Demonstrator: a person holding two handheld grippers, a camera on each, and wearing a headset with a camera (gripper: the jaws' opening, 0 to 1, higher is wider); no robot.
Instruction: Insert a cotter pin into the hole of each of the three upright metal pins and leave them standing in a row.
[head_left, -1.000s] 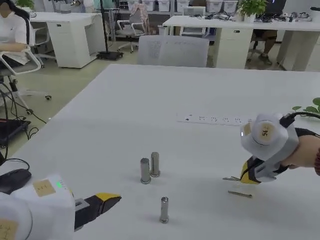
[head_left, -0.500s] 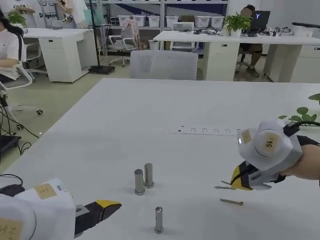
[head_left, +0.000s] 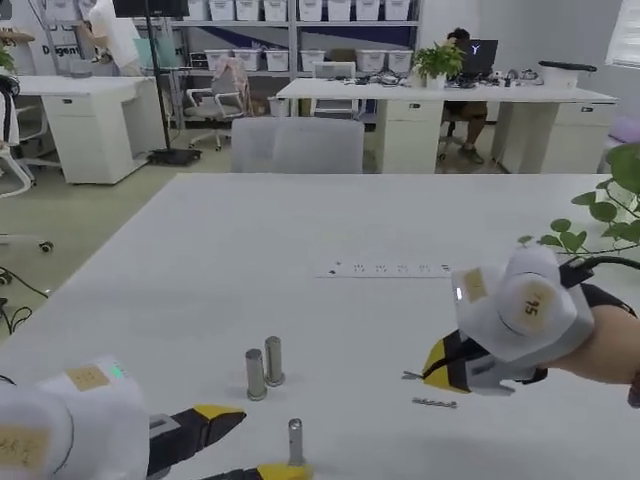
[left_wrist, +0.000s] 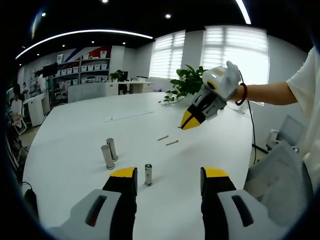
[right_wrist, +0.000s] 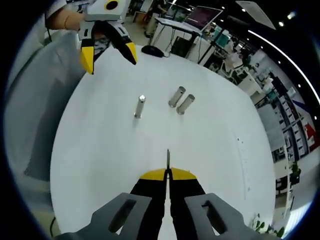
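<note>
Fingers on the right gripper (right_wrist: 168, 172), holding anything?

yep, pinched shut on a cotter pin (right_wrist: 168, 159), up off the tabletop (head_left: 300, 250). second cotter pin (head_left: 434, 403) lies flat on the tabletop near it.

and the left gripper (left_wrist: 167, 175)?

fingers spread wide. nearest metal pin (left_wrist: 148, 174) stands upright just ahead of the gap, other two metal pins (head_left: 256, 373) stand side by side further back.

On my white tabletop (head_left: 200, 260) one grey upright metal pin (head_left: 256, 374) stands just beside another pin (head_left: 273, 361). A third pin (head_left: 296, 440) stands nearer me, and a thin metal cotter pin (head_left: 435, 403) lies to their right.
</note>
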